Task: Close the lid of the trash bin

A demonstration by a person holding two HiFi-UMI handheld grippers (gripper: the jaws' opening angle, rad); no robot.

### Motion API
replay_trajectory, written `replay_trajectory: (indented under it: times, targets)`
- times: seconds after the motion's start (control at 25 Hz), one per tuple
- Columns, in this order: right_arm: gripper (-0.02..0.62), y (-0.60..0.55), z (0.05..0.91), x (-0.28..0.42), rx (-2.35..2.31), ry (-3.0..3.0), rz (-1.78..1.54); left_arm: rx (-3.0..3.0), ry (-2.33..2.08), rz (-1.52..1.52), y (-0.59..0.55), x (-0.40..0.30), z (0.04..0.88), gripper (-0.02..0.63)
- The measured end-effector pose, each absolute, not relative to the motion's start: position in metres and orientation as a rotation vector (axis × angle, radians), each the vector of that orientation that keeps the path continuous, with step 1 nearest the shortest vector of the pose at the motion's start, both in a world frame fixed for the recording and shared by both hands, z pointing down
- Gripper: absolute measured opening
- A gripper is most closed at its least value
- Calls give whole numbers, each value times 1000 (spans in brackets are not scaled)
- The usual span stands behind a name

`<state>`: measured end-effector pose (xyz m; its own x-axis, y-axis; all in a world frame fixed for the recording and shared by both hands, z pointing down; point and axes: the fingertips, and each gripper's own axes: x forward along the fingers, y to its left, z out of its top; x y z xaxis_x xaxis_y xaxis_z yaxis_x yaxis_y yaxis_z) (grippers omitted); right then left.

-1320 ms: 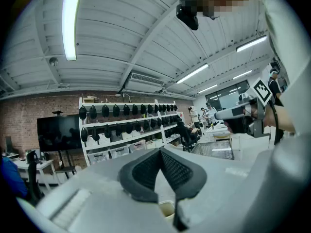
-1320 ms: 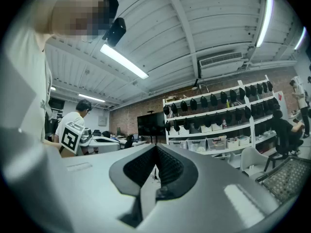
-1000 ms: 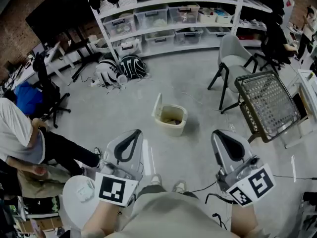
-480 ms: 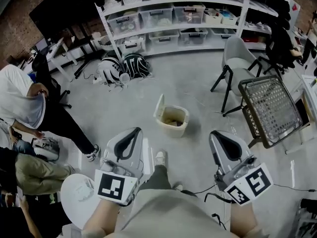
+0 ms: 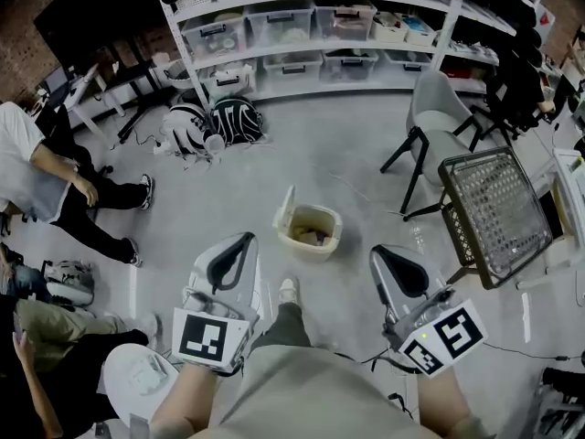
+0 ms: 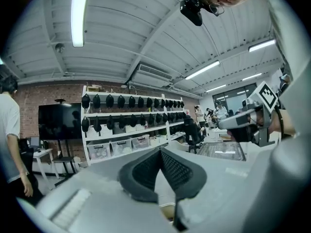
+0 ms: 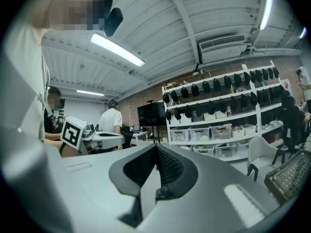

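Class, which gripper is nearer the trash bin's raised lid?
Left. The left gripper sits just below-left of the lid in the head view; the right gripper is farther, beyond the bin's opposite side.

A grey chair (image 5: pixel 428 108) stands beside a wire rack (image 5: pixel 494 213), shelves (image 5: pixel 302 51) behind.

Small beige bin (image 5: pixel 312 243), standing upright on the grey floor (image 5: pixel 320 154), open, some rubbish (image 5: pixel 311 236) inside, its lid (image 5: pixel 284 210) raised near vertical at the bin's left edge

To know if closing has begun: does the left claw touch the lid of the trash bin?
Apart. The head view shows bare floor between the left claw and the open lid.
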<state>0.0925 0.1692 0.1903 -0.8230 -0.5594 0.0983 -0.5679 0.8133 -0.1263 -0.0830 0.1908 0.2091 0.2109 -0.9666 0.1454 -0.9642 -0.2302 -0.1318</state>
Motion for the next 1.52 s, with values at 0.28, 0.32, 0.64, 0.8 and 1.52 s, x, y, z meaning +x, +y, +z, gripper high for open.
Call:
replay_trajectory:
  times: [0.28, 0.32, 0.64, 0.8, 1.52]
  targets:
    - [3, 98, 217, 31, 882, -2859, 307, -2511, 1959, -390, 117, -137, 240, 2]
    - [3, 86, 219, 23, 883, -2849, 315, -2525, 1966, -394, 105, -144, 242, 2]
    - [3, 0, 244, -34, 935, -2755, 370, -2613, 1845, -510, 17, -197, 273, 2]
    - [3, -33, 258, -45, 997, -2709, 402, -2688, 1810, -546, -15, -215, 295, 2]
    - [3, -105, 379, -24, 1033, -2560, 642, -2824, 1993, -705, -77, -226, 425, 2]
